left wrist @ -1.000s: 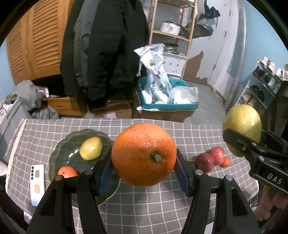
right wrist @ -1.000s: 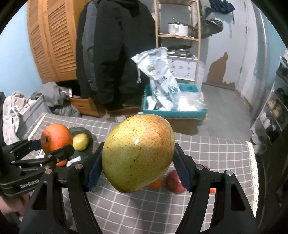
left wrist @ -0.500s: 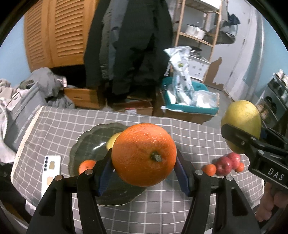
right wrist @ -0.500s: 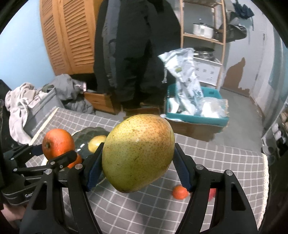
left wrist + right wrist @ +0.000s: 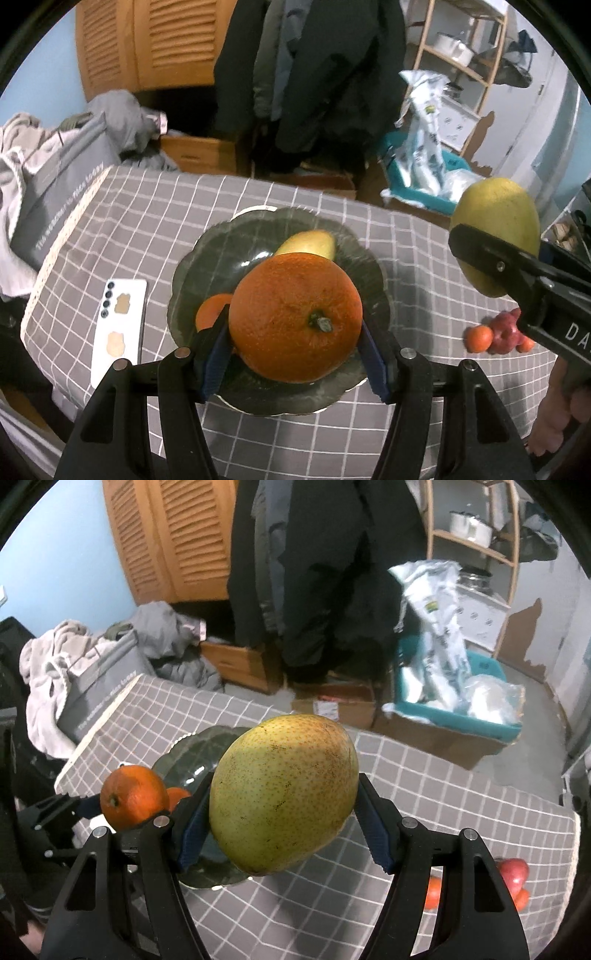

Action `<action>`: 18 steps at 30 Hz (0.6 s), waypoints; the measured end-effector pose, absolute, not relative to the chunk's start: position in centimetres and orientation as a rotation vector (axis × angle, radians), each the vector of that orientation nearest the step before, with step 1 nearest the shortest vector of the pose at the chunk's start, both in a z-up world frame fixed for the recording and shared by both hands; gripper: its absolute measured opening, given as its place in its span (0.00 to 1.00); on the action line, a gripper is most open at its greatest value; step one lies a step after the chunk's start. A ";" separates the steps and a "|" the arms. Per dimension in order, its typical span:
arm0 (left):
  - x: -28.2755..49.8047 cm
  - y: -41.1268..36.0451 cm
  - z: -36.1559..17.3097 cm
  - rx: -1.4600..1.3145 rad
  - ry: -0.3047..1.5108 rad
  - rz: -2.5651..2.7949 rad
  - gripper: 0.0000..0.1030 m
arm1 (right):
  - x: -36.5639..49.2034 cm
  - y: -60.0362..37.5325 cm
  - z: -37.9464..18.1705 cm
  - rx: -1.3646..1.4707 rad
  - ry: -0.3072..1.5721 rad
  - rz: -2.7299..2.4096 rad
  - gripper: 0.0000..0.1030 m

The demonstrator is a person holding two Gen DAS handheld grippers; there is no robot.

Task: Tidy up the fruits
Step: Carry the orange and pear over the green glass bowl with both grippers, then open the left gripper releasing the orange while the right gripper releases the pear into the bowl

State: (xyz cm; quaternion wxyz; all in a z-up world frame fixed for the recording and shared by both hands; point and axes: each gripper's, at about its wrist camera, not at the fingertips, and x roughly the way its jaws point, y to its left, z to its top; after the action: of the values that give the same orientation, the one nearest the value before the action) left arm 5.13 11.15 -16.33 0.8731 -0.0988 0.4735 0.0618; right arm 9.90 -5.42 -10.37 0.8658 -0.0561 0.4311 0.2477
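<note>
My left gripper (image 5: 293, 354) is shut on a large orange (image 5: 295, 317), held above the dark green plate (image 5: 207, 258). On that plate lie a yellow-green fruit (image 5: 306, 243) and a small orange fruit (image 5: 212, 310), partly hidden behind the held orange. My right gripper (image 5: 282, 830) is shut on a big speckled yellow-green mango (image 5: 284, 794), held in the air to the right of the plate (image 5: 199, 746). From the right wrist view the orange (image 5: 133, 797) hangs over the plate's left side. The mango (image 5: 495, 232) appears at the right edge of the left wrist view.
A white phone (image 5: 118, 328) lies left of the plate on the grey checked tablecloth (image 5: 147, 221). Small red and orange fruits (image 5: 498, 334) cluster at the table's right end. Beyond the far edge stand boxes, a teal bin (image 5: 454, 716) and hanging coats.
Both grippers have moved left and down with their fruits. The plate now sits right under the orange, and the loose red fruits have slid toward the right edge of both views.
</note>
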 end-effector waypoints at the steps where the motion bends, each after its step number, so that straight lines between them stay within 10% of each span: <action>1: 5.2 11.4 -16.9 -0.210 1.001 0.136 0.62 | 10.1 -5.0 -10.9 -0.122 0.914 0.521 0.69; 18: 5.9 13.5 -23.2 -0.273 1.150 0.189 0.62 | 12.2 -1.5 -18.5 -0.144 1.068 0.556 0.69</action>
State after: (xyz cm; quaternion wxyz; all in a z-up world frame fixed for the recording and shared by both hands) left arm 5.94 13.45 -23.22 0.8262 -0.1286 0.5412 0.0888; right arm 12.16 -1.48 -18.45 0.8216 -0.0677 0.5021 0.2614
